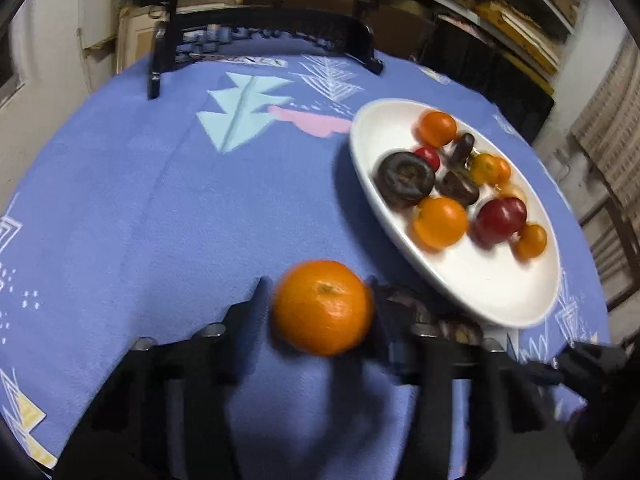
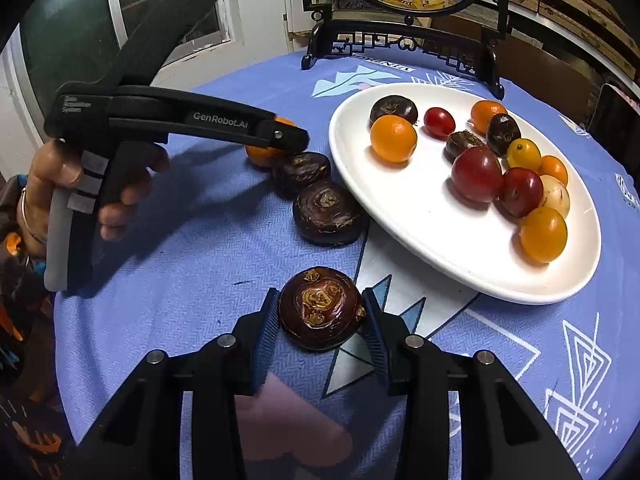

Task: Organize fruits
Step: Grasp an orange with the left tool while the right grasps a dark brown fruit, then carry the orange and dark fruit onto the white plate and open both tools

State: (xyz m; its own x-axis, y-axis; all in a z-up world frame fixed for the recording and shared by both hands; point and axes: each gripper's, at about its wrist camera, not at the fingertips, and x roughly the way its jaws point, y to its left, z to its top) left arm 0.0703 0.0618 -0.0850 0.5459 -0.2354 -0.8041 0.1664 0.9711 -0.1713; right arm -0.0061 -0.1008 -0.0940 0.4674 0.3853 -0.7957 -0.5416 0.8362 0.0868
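Note:
My left gripper (image 1: 320,304) is shut on an orange tangerine (image 1: 323,307), held beside the white oval plate (image 1: 480,288). From the right wrist view the left gripper (image 2: 292,136) shows over the same tangerine (image 2: 262,154). My right gripper (image 2: 320,316) is closed around a dark brown water chestnut (image 2: 320,312), both pads touching its sides, low over the blue cloth. Two more dark water chestnuts (image 2: 301,172) (image 2: 329,212) lie on the cloth by the plate's left rim (image 2: 348,168). The plate holds several tangerines, red fruits and dark chestnuts.
A black carved stand (image 2: 404,40) with a round picture stands at the far side of the table. The blue patterned tablecloth (image 1: 160,200) covers the round table. A person's hand (image 2: 60,184) grips the left tool's handle. Shelves and boxes lie behind at right.

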